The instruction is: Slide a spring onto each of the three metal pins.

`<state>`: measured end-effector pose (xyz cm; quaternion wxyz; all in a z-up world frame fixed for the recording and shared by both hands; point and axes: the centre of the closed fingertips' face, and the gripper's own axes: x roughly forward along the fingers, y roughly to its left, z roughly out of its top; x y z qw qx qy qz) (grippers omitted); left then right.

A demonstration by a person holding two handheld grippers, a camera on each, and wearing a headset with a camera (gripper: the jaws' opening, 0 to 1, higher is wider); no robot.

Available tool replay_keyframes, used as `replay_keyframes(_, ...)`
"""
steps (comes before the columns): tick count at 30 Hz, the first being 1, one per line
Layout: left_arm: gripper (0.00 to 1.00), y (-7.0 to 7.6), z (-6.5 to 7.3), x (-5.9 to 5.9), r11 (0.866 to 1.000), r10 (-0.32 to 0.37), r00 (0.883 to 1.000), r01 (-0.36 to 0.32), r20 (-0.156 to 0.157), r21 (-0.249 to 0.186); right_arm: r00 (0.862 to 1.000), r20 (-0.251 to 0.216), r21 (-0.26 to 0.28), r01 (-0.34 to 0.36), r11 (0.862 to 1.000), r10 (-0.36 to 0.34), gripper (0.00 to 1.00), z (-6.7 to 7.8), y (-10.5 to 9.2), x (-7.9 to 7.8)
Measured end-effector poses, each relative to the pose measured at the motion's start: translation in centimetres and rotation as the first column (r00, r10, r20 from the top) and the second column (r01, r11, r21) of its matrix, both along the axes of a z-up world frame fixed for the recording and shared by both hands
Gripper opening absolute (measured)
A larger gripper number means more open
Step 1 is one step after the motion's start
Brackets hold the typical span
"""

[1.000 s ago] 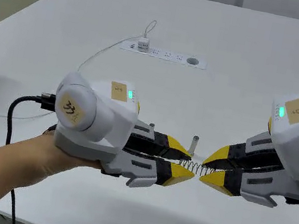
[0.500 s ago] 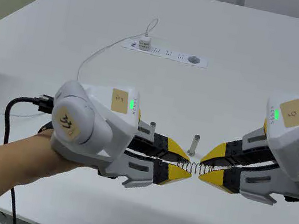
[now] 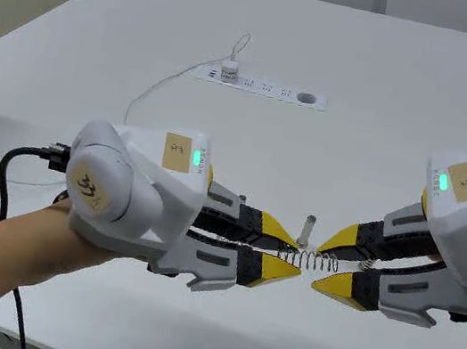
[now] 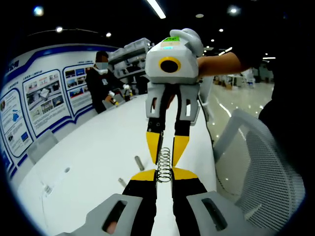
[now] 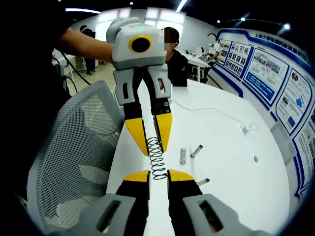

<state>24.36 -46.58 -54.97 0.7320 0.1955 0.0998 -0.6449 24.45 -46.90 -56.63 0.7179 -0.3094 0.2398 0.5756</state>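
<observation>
Head view: left gripper [image 3: 296, 255], level, points to 3 o'clock, jaws nipped on one end of spring [image 3: 309, 260]; right gripper [image 3: 318, 264] points to 9 o'clock, jaws narrowly parted round other end, grip unclear. Pin [image 3: 306, 228] upright at spring's 12 o'clock. Left label [image 3: 91, 188] handwritten "33"; stickers [image 3: 178, 147] illegible.

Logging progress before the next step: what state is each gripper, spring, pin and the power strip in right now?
pin: upright, bare.
held spring: in the air, gripped at both ends, on no pin.
left gripper: shut on held spring.
right gripper: shut on held spring.
spare spring: loose, unheld.
power strip: charger plugged in.
</observation>
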Motion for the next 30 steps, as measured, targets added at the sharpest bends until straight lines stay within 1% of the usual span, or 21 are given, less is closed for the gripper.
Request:
replay_keyframes(2,0.10,0.2,-0.4,0.1,1.000,0.003,1.000,-0.003,0.005,0.018,1.000,-0.016,0.015,0.019,1.000,-0.018,0.12,0.1,0.0,0.1)
replay_keyframes(4,0.10,0.3,-0.6,0.0,1.000,0.003,1.000,-0.003,0.005,0.022,0.999,-0.031,0.036,0.023,0.999,-0.022,0.12,0.4,0.2,0.0)
replay_keyframes(8,0.10,0.4,-0.7,0.0,0.999,-0.003,1.000,0.002,0.014,0.034,0.999,-0.038,0.056,0.015,0.998,-0.012,0.12,0.8,0.4,-0.2)
replay_keyframes(10,0.10,0.4,-0.7,0.1,0.999,0.001,1.000,-0.001,0.016,0.038,0.999,-0.043,0.078,0.021,0.997,-0.018,0.12,1.3,0.6,-0.1)
replay_keyframes(14,0.10,0.5,-0.5,0.4,1.000,0.022,1.000,-0.022,-0.005,0.015,0.999,-0.047,0.114,0.030,0.993,-0.025,0.12,2.1,0.8,0.0)
replay_keyframes(18,0.10,0.4,-0.4,0.5,1.000,0.029,1.000,-0.029,-0.010,0.007,0.998,-0.061,0.160,0.040,0.986,-0.030,0.12,2.8,1.2,0.0)
replay_keyframes(21,0.10,0.4,-0.4,0.4,0.999,0.034,0.999,-0.034,-0.023,0.000,0.996,-0.084,0.224,0.049,0.973,-0.031,0.12,3.5,1.8,-0.2)
replay_keyframes(23,0.10,0.3,-0.5,0.2,0.999,0.035,0.998,-0.036,-0.042,-0.006,0.994,-0.102,0.265,0.053,0.963,-0.027,0.12,3.9,2.3,-0.4)
replay_keyframes(28,0.10,0.1,-0.9,-0.2,0.999,0.042,0.997,-0.042,-0.068,-0.011,0.995,-0.102,0.273,0.048,0.961,-0.021,0.12,3.9,3.0,-0.6)
replay_keyframes(30,0.10,0.0,-0.7,-0.3,0.999,0.044,0.995,-0.047,-0.087,-0.028,0.993,-0.115,0.304,0.059,0.951,-0.024,0.12,4.2,3.4,-0.7)
